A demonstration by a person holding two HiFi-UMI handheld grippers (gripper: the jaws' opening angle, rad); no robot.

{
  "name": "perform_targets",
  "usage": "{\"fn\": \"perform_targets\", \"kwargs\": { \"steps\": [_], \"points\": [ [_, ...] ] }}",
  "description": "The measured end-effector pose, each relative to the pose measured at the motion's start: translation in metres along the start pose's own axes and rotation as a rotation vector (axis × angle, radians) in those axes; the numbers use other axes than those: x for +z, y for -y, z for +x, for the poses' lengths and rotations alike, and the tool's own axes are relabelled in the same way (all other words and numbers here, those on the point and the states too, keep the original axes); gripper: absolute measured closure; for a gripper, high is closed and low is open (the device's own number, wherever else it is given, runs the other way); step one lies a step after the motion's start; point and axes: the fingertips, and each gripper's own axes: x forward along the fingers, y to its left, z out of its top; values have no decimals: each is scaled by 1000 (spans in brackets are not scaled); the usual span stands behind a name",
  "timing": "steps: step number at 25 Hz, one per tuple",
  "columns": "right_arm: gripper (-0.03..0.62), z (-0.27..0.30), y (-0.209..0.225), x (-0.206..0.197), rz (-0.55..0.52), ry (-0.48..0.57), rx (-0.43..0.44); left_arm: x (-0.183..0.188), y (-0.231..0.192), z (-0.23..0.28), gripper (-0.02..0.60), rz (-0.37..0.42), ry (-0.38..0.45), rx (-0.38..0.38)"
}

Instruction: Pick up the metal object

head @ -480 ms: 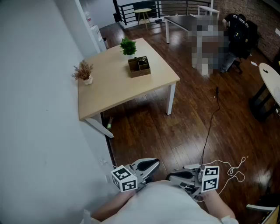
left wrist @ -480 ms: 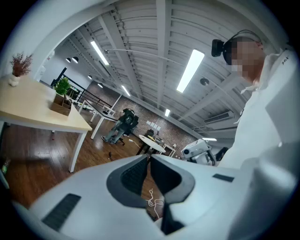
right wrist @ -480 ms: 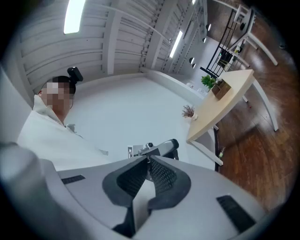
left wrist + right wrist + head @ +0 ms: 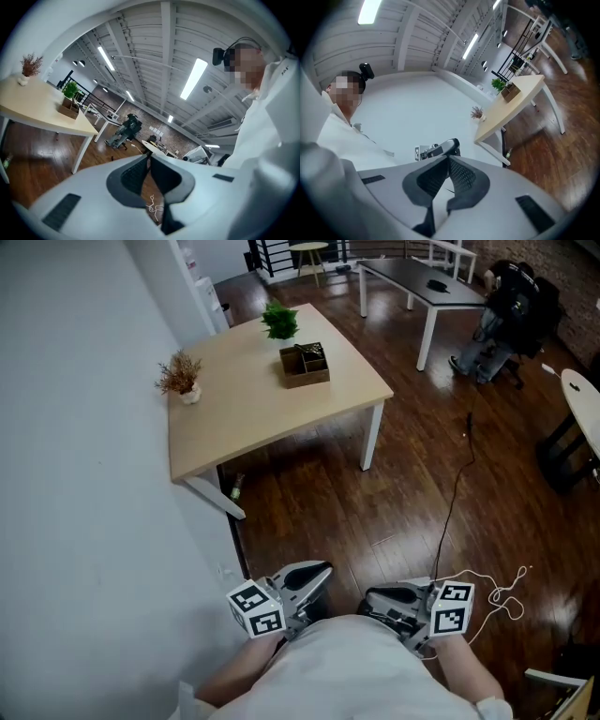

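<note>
Left tongs (image 4: 326, 572) and right tongs (image 4: 366, 600) both pressed together, empty, wooden box (image 4: 305, 366) on table (image 4: 244, 418) well apart

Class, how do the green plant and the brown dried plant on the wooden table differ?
The green plant is leafy; the dried plant is brown and twiggy. The green plant stands beside a wooden box; the dried plant stands alone by the wall. Both are small and upright on the table.

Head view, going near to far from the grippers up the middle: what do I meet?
Floor → table → wooden box → green plant → stool.
</note>
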Motion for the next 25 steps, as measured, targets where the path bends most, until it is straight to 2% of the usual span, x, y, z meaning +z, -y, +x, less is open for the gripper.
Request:
{"fn": "perform_targets", "kwargs": {
  "steps": [7,25],
  "points": [
    [591,25,20,7,-59,1,-126,20,-27,-27,563,11,49,16],
    [591,107,41,36,-106,-10,-218,44,-88,-93,563,-38,86,33]
  ]
}}
